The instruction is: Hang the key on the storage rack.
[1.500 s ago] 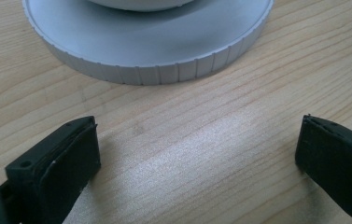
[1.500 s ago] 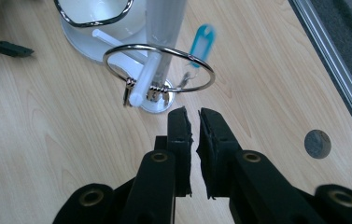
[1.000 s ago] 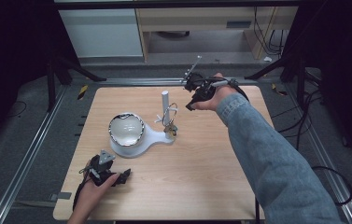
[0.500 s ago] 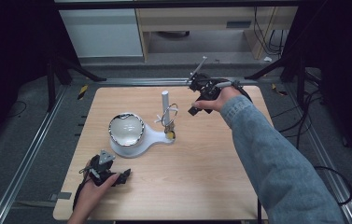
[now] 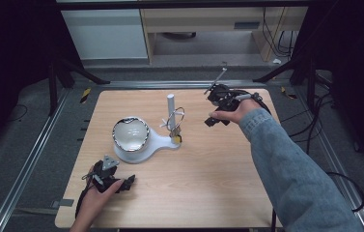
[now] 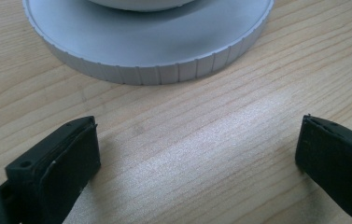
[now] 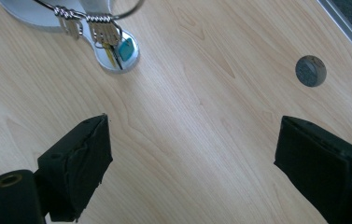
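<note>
The white post (image 5: 170, 108) stands upright — keys (image 5: 175, 129) hang down it.

White stand (image 5: 158, 141) sits mid-table: round base holding a shiny metal bowl (image 5: 130, 134), upright white post (image 5: 170, 107) on its narrow end. Key bunch (image 7: 102, 33) on a wire ring (image 5: 176, 117) hangs off the post, keys dangling over the small round tip of the base, with a teal tag among them.
</note>
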The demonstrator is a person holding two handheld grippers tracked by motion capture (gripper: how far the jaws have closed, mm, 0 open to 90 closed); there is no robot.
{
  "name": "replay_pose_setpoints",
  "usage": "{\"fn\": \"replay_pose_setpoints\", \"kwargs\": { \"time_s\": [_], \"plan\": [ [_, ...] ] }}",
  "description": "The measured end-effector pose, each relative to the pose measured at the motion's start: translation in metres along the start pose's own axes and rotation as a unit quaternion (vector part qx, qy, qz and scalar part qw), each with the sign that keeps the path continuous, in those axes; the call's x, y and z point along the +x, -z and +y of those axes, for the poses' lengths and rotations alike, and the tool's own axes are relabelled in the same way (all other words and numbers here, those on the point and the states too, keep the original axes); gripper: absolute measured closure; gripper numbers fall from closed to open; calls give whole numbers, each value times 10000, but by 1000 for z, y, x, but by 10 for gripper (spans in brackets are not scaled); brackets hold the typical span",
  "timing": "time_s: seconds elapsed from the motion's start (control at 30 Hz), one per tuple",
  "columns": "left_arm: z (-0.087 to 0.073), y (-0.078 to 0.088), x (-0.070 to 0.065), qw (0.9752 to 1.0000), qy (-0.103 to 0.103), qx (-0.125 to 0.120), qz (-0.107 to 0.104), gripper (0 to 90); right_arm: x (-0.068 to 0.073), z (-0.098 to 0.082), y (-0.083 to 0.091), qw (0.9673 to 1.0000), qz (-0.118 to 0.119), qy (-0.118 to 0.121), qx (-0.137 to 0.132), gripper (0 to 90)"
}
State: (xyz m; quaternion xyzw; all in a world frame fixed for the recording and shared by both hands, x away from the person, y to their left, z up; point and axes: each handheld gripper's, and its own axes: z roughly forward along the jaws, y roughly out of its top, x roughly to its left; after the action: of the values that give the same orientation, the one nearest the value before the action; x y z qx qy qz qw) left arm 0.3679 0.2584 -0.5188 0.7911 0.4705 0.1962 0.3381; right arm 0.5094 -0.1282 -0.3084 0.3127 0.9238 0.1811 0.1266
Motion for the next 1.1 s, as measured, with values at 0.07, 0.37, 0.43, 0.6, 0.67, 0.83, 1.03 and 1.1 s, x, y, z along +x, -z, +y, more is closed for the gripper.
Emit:
{"fn": "replay_pose_setpoints", "kwargs": {
  "time_s": [0.07,0.37,0.43,0.6,0.67,0.83,1.03,1.1],
  "plan": [
    [0,0,0,10000,2,-1,0,0,0,-2,0,10000,5,-39,-4,101],
    [0,0,0,10000,1,-1,1,0,-10,-28,-6,9995,-117,-260,-114,79],
    [0,0,0,10000,2,-1,1,0,-12,-34,-7,9994,-142,-300,-133,72],
    [0,0,0,10000,3,-5,-2,0,-15,-48,-9,9987,-184,-416,-208,69],
    [0,0,0,10000,2,-4,-1,0,-16,-56,-12,9985,-220,-461,-201,69],
    [0,0,0,10000,3,-7,-1,0,-17,-64,-15,9979,-274,-543,-210,69],
    [0,0,0,10000,9,-6,1,0,-19,-78,-21,9967,-288,-667,-364,76],
    [0,0,0,10000,0,4,6,0,-19,-83,-24,9962,-309,-695,-414,81]
  ]
}}
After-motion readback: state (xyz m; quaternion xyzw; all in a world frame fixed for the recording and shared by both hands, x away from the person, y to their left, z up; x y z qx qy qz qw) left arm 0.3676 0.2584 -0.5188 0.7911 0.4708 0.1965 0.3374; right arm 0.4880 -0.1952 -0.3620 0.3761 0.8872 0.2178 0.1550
